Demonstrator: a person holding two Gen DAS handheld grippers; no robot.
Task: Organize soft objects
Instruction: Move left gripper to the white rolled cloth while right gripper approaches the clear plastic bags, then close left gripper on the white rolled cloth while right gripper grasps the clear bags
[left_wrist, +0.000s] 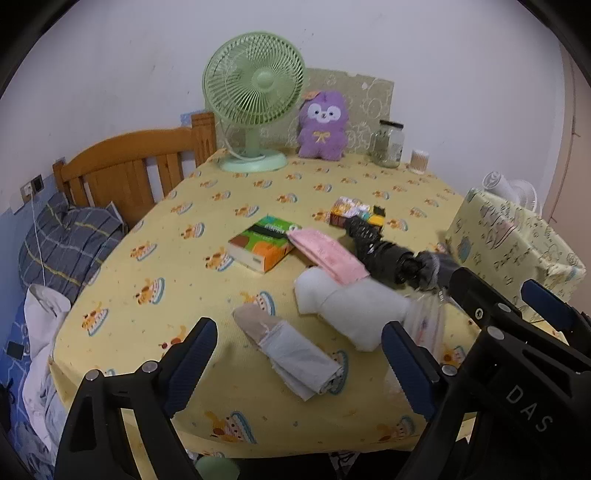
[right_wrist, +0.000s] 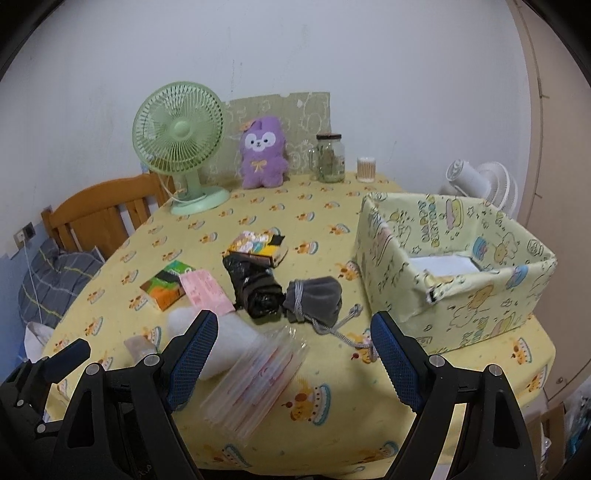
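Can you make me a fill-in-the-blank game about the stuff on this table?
1. The plush toy beside the fan is colored ____.
2. The grey pouch has a ____ trailing from it.
3. Both the left gripper and the right gripper are ____.

Missing words: purple; drawstring; open

"DAS" is printed in pale letters on the right gripper (left_wrist: 528, 302) body.

On your worktop (right_wrist: 258, 221), the fan (right_wrist: 179, 136), plush toy (right_wrist: 262, 151) and jar (right_wrist: 330, 158) stand in a row at the back. The box (right_wrist: 461, 273) sits on your right. The pouch (right_wrist: 316, 299) lies just left of it, touching the rolled bag (right_wrist: 255, 288).
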